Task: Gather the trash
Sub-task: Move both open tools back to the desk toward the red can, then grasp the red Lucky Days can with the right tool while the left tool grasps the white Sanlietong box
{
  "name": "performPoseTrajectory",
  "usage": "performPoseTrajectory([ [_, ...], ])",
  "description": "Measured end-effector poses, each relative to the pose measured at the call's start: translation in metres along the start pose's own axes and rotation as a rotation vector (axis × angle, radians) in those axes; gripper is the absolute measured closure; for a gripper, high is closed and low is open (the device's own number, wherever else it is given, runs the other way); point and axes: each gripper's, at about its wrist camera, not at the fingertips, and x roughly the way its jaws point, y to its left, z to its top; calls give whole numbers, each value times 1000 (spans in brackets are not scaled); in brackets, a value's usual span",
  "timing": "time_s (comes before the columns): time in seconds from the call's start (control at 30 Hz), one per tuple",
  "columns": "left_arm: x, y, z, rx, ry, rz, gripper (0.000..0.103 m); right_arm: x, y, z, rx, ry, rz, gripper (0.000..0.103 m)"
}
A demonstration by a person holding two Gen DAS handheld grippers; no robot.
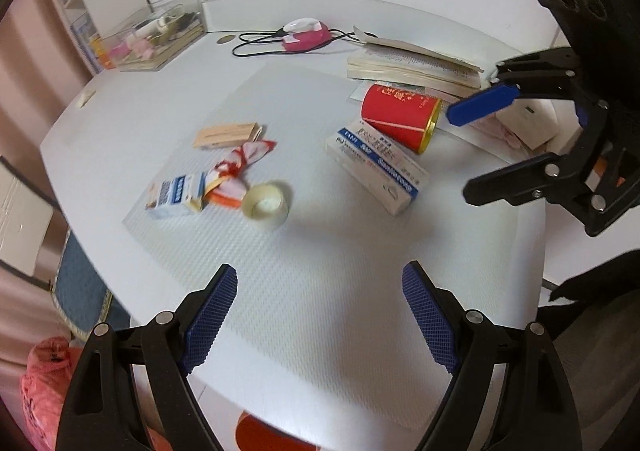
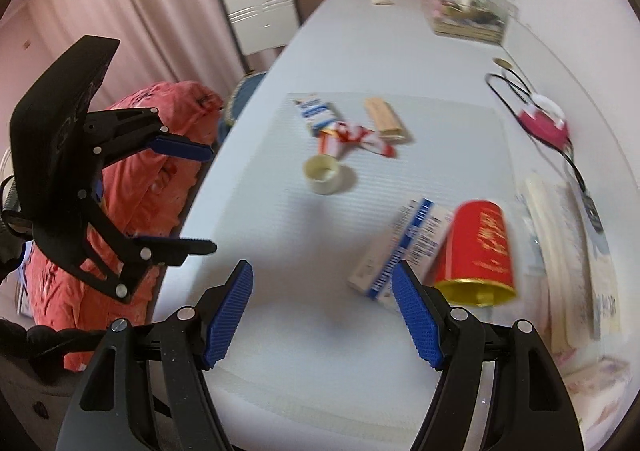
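Both grippers, left (image 1: 320, 315) and right (image 2: 322, 315), jaws apart, empty. Trash sits on mat (image 1: 320, 271): tape roll (image 1: 265, 205) mid-mat, can (image 1: 400, 116) at its edge. Risk: can rolls off if nudged.

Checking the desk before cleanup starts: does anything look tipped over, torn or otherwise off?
Yes. The red can lies on its side, leaning on the long blue-and-white box. The small carton has its end torn open beside a crumpled red-and-white wrapper. Nothing looks spilled.

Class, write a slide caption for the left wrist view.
Open left gripper above a white table strewn with boxes, a red can and tape.
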Motion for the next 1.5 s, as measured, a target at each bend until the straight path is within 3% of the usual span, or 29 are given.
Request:
performPoseTrajectory([
  [0.33,46,-35,47,75,14,-125,19,1,-60,-10,118,-2,-105,31],
  [0.6,81,-53,67,66,49,-162,19,30,-102,-6,176,30,-149,31],
  [0.87,115,-52,80,-40,91,-136,19,55,-126,-5,221,76,-87,32],
  [1.13,130,-51,82,-125,112,-87,15,51,-126,-5,181,54,-62,50],
  [1.2,134,-54,78,-129,127,-80,15,43,-127,-5,168,30,-104,51],
  [1.3,137,-62,77,-85,118,-33,15,38,-131,-6,197,14,-82,51],
  [1.4,134,-55,77,-109,113,-27,27,36,-125,-6,179,9,-72,51],
  [1.5,129,-49,73,-110,114,-37,33,33,-119,-7,170,-2,-56,51],
])
